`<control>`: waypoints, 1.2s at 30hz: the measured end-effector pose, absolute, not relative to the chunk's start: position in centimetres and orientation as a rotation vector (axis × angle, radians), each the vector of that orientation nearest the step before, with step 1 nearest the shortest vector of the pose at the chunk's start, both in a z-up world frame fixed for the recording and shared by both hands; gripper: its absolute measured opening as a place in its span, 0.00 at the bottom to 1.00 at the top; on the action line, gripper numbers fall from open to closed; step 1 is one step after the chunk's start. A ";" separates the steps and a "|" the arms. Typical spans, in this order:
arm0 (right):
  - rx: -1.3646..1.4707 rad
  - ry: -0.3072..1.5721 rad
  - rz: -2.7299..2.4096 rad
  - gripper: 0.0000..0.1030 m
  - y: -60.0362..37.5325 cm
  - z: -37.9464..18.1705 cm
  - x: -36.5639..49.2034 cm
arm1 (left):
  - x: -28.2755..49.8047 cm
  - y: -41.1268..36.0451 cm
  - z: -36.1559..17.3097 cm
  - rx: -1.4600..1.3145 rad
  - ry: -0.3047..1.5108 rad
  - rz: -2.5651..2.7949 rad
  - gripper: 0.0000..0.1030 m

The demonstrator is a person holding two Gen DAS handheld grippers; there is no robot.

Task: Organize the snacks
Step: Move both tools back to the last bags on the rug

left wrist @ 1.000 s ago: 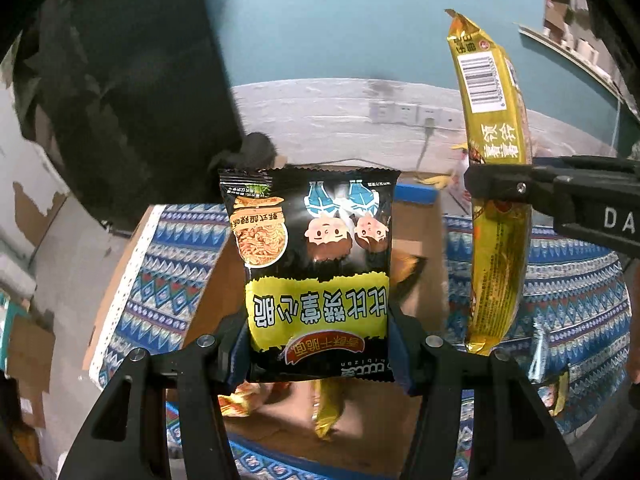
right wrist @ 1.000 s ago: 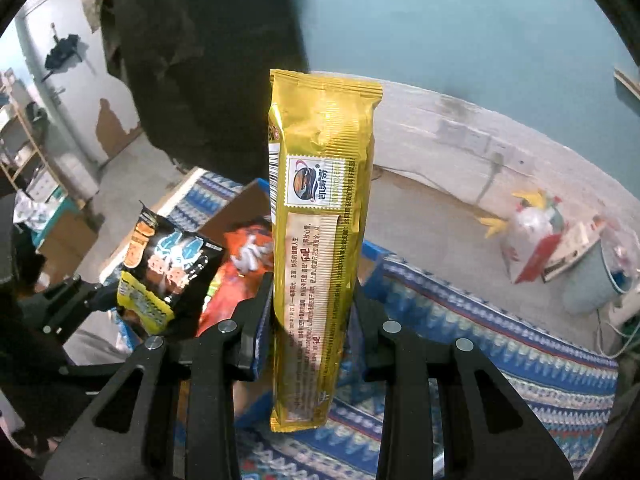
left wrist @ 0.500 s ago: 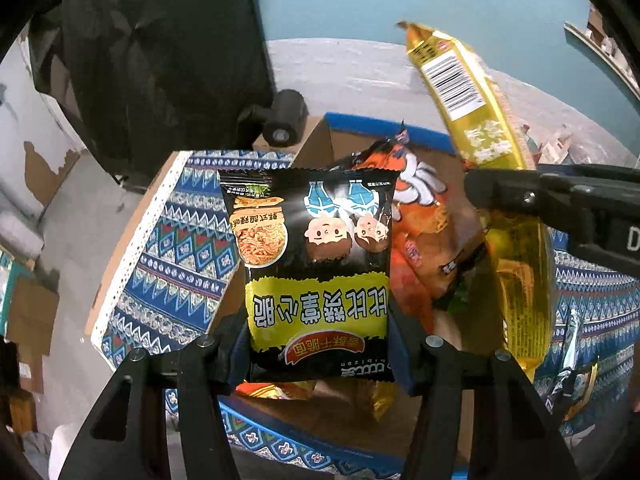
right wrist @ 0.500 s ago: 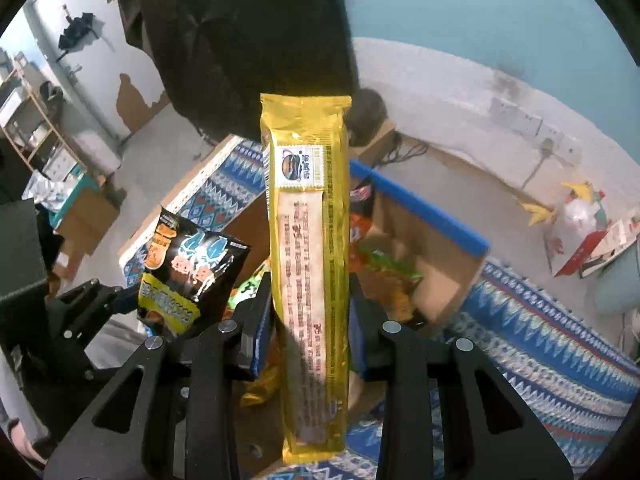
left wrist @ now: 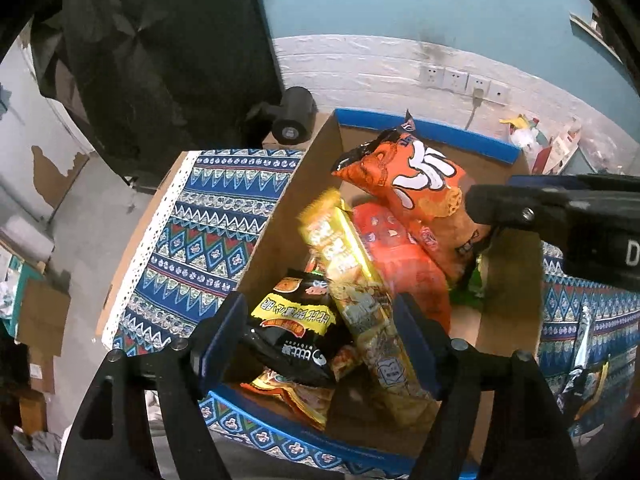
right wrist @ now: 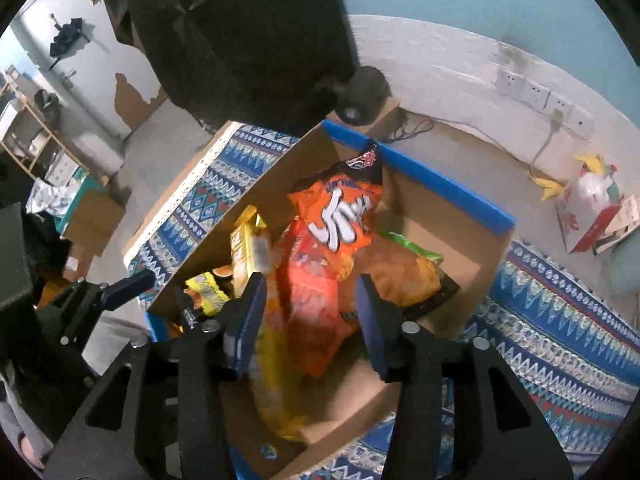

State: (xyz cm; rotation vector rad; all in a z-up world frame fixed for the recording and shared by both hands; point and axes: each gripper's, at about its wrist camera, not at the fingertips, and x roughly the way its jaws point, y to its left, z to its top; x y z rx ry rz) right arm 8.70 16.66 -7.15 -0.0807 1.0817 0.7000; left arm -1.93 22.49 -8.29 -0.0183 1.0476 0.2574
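A cardboard box with a blue rim [left wrist: 424, 136] [right wrist: 440, 182] sits on the patterned cloth and holds several snack bags. My left gripper [left wrist: 320, 336] is open above the box's near end; the black snack bag [left wrist: 296, 328] lies in the box below it. My right gripper [right wrist: 310, 320] is open above the box; the long yellow packet [left wrist: 360, 292] [right wrist: 276, 368] lies blurred in the box among the bags. An orange chips bag [left wrist: 416, 184] [right wrist: 340, 220] leans at the far side.
The blue patterned cloth [left wrist: 208, 248] [right wrist: 560, 320] covers the table around the box. A black cylinder [left wrist: 294, 120] stands behind the box. Wall sockets [left wrist: 464, 80] and a pile of bags [right wrist: 592, 196] lie beyond. The right gripper's body [left wrist: 560, 220] shows at the right.
Both grippers opened and let go: the black bag and the yellow packet dropped into the box. Both views tilted down over the box.
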 end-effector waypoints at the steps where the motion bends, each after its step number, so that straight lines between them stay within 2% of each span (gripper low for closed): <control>1: -0.087 1.079 0.690 0.52 16.3 -7.0 8.7 | -1.9 22.4 -8.3 -0.019 1.048 0.254 0.75; 2: -0.092 1.076 0.681 0.57 16.0 -7.0 8.6 | -1.8 22.3 -8.3 -0.019 1.048 0.249 0.75; 14: -0.124 1.082 0.588 0.72 10.2 -7.5 7.5 | -1.7 17.2 -7.4 0.026 1.039 0.133 0.75; 23: -0.129 1.107 0.507 0.76 3.9 -8.1 6.0 | -2.2 11.5 -7.5 0.095 1.060 0.011 0.76; 36: -0.083 1.195 0.414 0.77 -3.8 -11.1 2.5 | -3.6 4.5 -9.3 0.192 1.120 -0.141 0.76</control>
